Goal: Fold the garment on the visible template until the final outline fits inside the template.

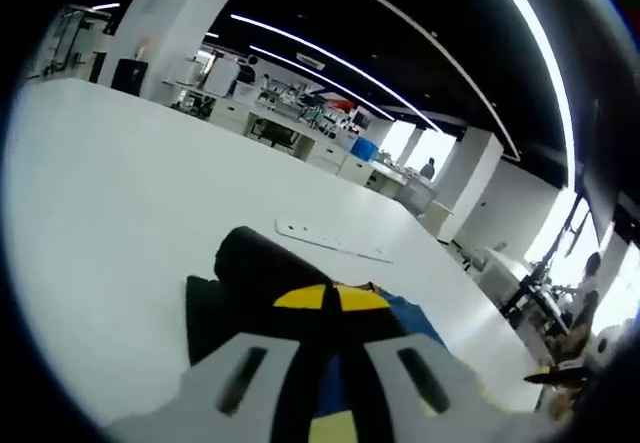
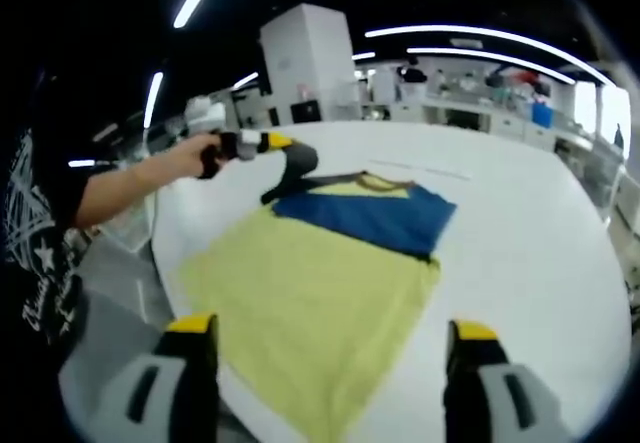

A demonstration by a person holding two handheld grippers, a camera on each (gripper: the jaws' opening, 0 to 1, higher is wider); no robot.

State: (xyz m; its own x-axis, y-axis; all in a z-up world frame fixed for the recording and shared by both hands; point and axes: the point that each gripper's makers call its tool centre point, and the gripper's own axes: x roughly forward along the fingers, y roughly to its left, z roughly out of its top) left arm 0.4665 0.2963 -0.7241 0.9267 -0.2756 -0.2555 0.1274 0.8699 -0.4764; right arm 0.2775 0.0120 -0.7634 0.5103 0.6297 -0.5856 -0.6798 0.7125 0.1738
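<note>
A garment with a yellow body [image 2: 300, 303], a blue band [image 2: 375, 213] and black sleeves lies spread on the white table [image 2: 530, 253]. My left gripper [image 2: 262, 144], held by a person's hand, is shut on the black sleeve [image 2: 296, 163] at the garment's far left corner and holds it bunched up off the table. In the left gripper view its jaws [image 1: 332, 301] are close together, with the black sleeve [image 1: 260, 263] rolled in front of them and blue cloth [image 1: 410, 318] to the right. My right gripper [image 2: 330, 328] stands wide open above the yellow hem, holding nothing.
A thin white strip [image 1: 330, 241] lies on the table beyond the sleeve. The person's arm [image 2: 130, 178] and dark shirt [image 2: 35, 253] are at the table's left edge. Benches, shelves and people stand in the background beyond the table.
</note>
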